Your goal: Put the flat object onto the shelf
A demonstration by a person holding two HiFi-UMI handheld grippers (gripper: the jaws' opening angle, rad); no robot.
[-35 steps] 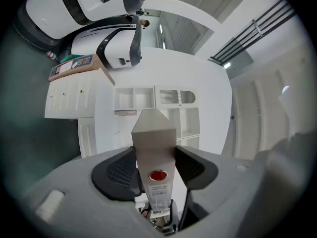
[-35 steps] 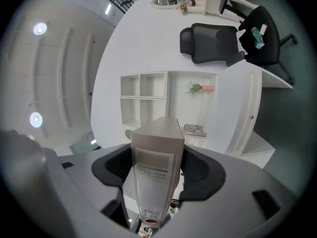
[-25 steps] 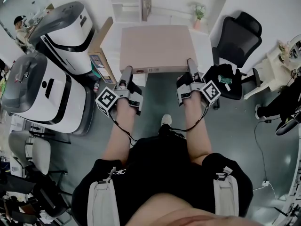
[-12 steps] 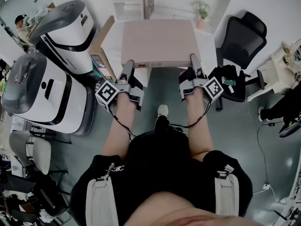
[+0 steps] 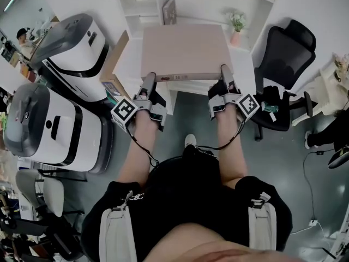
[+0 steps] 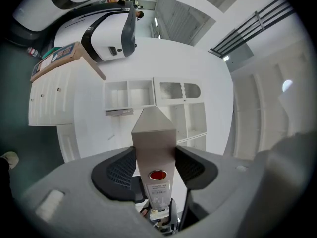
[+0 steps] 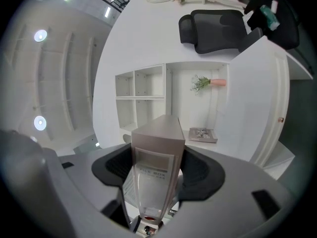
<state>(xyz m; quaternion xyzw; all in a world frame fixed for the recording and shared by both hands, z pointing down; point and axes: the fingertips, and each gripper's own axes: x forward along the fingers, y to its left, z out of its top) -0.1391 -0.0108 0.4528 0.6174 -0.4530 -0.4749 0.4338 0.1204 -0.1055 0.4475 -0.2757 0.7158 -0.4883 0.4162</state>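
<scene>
Partly out of sight: shelf point(image 5: 143, 4) behind the flat box point(image 5: 184, 52).

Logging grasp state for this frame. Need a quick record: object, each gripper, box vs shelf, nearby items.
object: flat beige box, broad face up
left gripper: shut on the box's near edge, left end
right gripper: shut on the near edge, right end
shelf: white, open compartments, just beyond the box's far edge
placement: not yet done, box carried by both grippers
nearby: potted plant, black chair
</scene>
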